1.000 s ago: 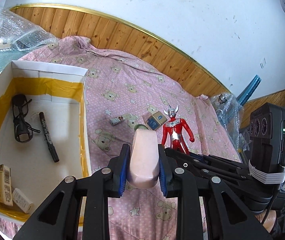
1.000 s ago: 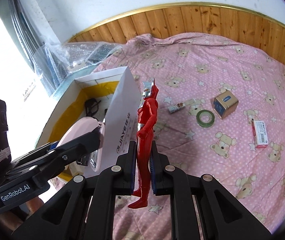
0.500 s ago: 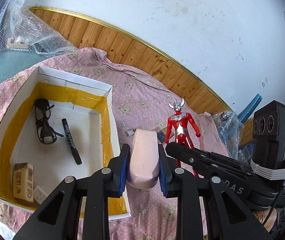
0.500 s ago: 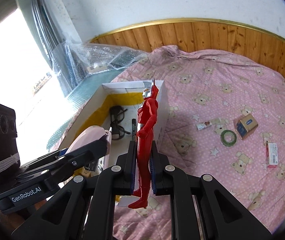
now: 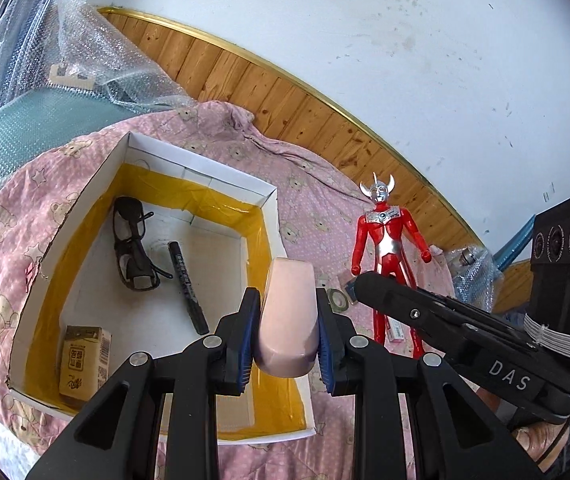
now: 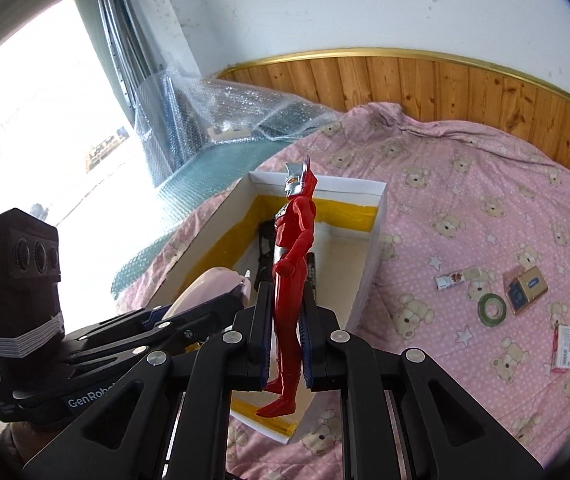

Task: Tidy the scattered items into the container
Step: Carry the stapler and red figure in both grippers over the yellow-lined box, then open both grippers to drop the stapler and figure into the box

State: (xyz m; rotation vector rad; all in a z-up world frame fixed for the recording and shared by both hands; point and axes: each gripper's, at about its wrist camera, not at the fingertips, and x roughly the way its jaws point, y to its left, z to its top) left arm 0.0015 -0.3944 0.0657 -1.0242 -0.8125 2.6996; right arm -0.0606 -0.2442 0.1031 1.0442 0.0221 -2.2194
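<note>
From the left wrist we saw our left tongs (image 5: 287, 330) clamped on a pink case (image 5: 288, 322) above the box (image 5: 271, 216), ready to drop it in.

From the right wrist, our right tongs (image 6: 283, 342) gripped the red figure (image 6: 291, 280) upright over that box (image 6: 375, 240); tape (image 6: 493, 309) and cartons lay on the bed beyond it.

A white wall (image 5: 365, 40), scuffed and speckled, filled the upper frame; below it ran wooden wainscoting (image 6: 425, 80) capped by a gold trim strip (image 5: 285, 76); a pink bedspread (image 6: 485, 208) printed with bears and stars covered the lower right; bubble wrap (image 6: 225, 108) lay heaped at upper left; a window (image 6: 37, 112) glared white at far left.
</note>
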